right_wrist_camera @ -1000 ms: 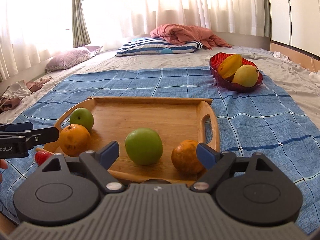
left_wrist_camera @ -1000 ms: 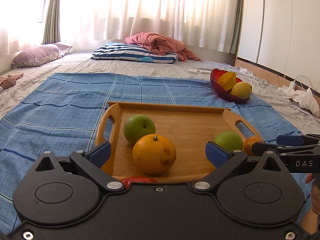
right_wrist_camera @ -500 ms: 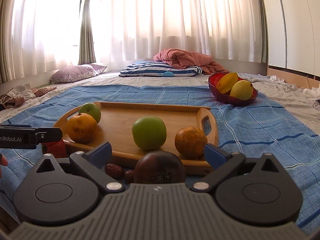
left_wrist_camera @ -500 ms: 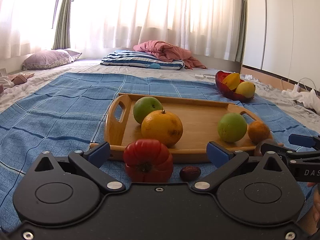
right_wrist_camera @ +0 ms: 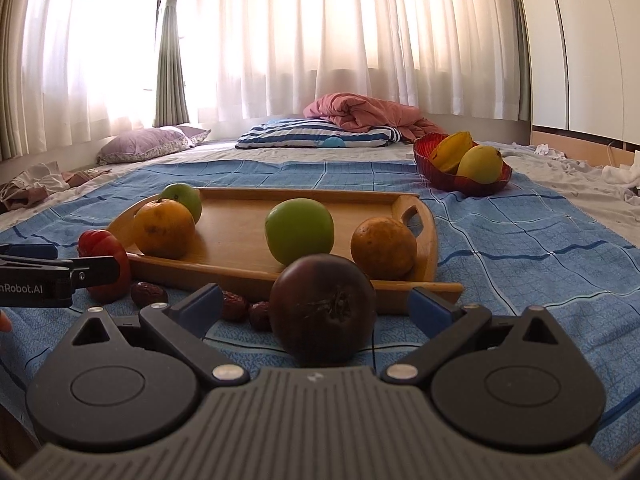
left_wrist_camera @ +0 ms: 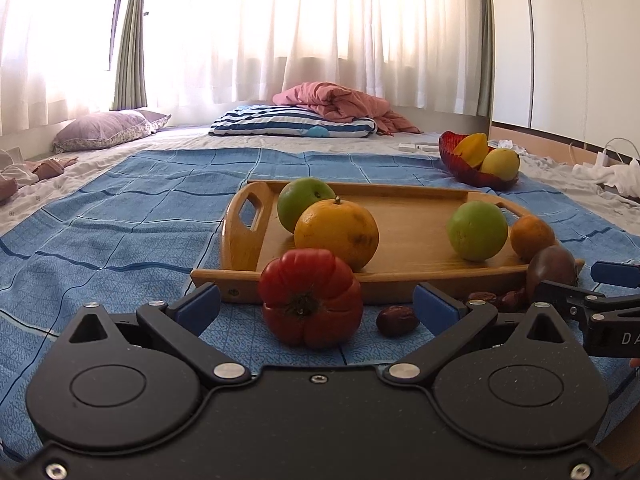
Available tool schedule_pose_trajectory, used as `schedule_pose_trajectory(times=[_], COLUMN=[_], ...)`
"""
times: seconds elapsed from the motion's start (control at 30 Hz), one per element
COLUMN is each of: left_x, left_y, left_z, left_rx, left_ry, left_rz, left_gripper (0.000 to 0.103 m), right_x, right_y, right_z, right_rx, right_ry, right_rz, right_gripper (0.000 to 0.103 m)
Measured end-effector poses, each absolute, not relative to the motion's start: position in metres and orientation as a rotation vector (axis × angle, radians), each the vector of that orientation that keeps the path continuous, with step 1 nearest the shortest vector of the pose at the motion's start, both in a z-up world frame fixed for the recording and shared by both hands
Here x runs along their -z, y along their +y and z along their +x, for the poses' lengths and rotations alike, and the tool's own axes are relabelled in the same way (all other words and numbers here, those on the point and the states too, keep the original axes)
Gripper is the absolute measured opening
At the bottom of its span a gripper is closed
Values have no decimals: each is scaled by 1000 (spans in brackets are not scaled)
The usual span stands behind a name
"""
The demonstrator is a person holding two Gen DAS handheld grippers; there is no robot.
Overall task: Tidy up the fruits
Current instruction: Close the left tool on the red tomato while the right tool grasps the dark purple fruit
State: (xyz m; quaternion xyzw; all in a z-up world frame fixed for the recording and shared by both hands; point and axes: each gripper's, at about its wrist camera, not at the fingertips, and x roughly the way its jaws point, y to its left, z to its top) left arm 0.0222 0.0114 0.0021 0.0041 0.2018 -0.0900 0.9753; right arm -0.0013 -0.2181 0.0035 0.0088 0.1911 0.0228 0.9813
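Both grippers dropped low; right gripper (right_wrist_camera: 316,306) jaws just widened around dark fruit (right_wrist_camera: 322,308), left gripper (left_wrist_camera: 316,308) spread around tomato (left_wrist_camera: 310,298) (both before tray (left_wrist_camera: 420,276)). Risk: round fruit rolling off-centre at closing.

left gripper (left_wrist_camera: 316,306): low over the blue blanket, near its front edge, pointing slightly down; jaws wide apart, pads touching nothing
right gripper (right_wrist_camera: 316,304): same low pose, just beside the left one; jaws spread full, just been opening, pads clear of any contact
left fingers (left_wrist_camera: 200,307): blue pads, spread
right fingers (right_wrist_camera: 430,306): blue pads, spread
person: fingertip (right_wrist_camera: 4,322) barely visible at left edge
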Motion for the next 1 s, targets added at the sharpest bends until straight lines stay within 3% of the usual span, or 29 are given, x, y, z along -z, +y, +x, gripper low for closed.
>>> schedule_pose_trajectory(times=[0.47, 0.7, 0.87, 1.0], left_x=[1, 2, 2, 2], left_y=[12, 12, 14, 14], left_z=[34, 37, 40, 41], left_rx=[196, 197, 207, 183], left_ry=[437, 439, 463, 472], left_rz=[-52, -55, -87, -86], left_gripper=[100, 93, 80, 79], right_x=[2, 4, 4, 3], right_y=[-222, -223, -224, -225], right_z=[3, 7, 8, 9], right_rx=[9, -12, -12, -12], right_ry=[373, 404, 419, 430], right_rz=[82, 126, 147, 168], right_gripper=[102, 92, 83, 76])
